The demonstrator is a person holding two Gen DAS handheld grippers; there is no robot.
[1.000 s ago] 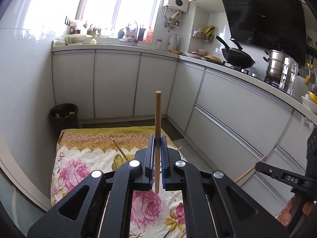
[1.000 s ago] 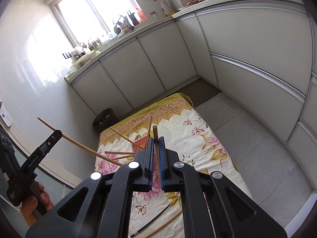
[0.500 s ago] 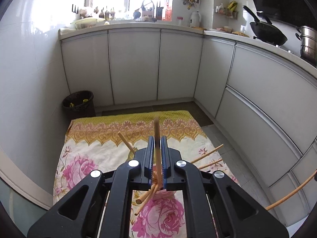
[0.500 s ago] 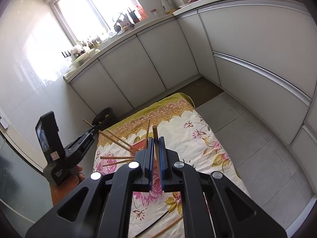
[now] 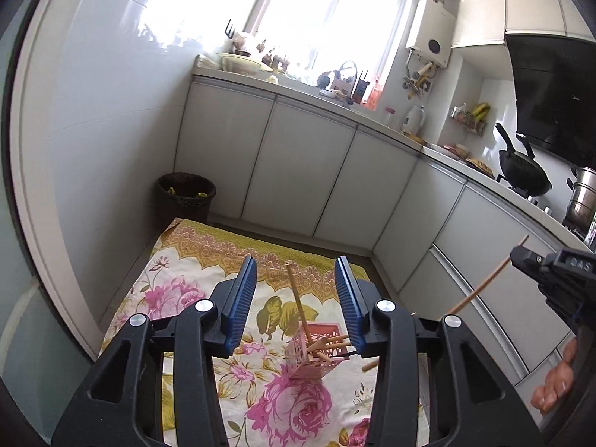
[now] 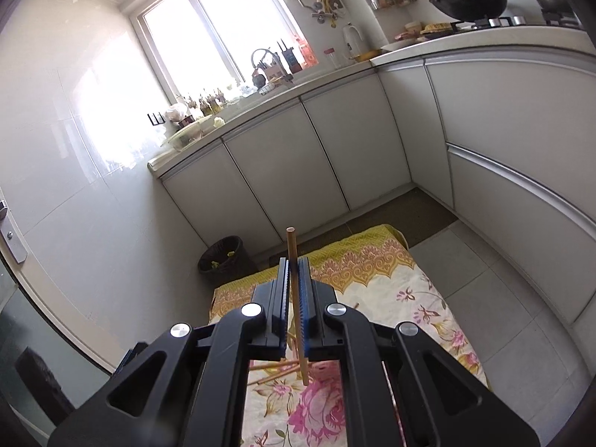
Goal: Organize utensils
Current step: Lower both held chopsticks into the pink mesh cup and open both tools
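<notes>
one chopstick [image 5: 297, 303] now stands in the pink basket [image 5: 311, 354], left gripper [image 5: 296, 303] just opened empty; right gripper [image 6: 294, 307] clamps another.

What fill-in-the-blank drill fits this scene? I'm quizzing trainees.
1. The right gripper is shut on a ____.
2. The left gripper is ____, its jaws having just been opening.
3. The pink holder stands on the floral ____.
4. The bin stands against the ____.

Missing: chopstick; open; cloth; wall

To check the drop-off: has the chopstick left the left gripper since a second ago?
Yes. The left gripper has just opened, and the chopstick now stands in the pink holder on the cloth.
</notes>
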